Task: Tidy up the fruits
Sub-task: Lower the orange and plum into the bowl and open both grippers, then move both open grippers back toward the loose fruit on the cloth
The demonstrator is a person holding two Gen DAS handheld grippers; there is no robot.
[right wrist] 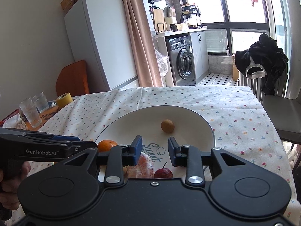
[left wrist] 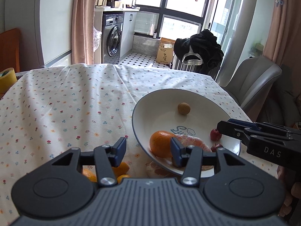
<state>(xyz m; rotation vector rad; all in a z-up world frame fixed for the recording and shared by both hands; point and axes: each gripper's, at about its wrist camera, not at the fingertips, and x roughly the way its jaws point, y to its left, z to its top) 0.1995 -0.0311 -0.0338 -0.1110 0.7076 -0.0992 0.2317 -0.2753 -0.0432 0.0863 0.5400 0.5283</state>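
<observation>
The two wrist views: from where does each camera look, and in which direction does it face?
Left wrist view: sits on the left claw, facing over the plate's left rim toward the windows; its open fingers and the right claw show.
Right wrist view: sits on the right claw, above the plate, facing the washing machine; its open fingers, the left claw and a hand show.
Both share the plate, the small brown fruit and the orange.

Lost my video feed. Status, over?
Left gripper and right gripper open, empty. Orange, peeled fruit, small red fruits on plate. More oranges still on tablecloth. Nothing blocking.
</observation>
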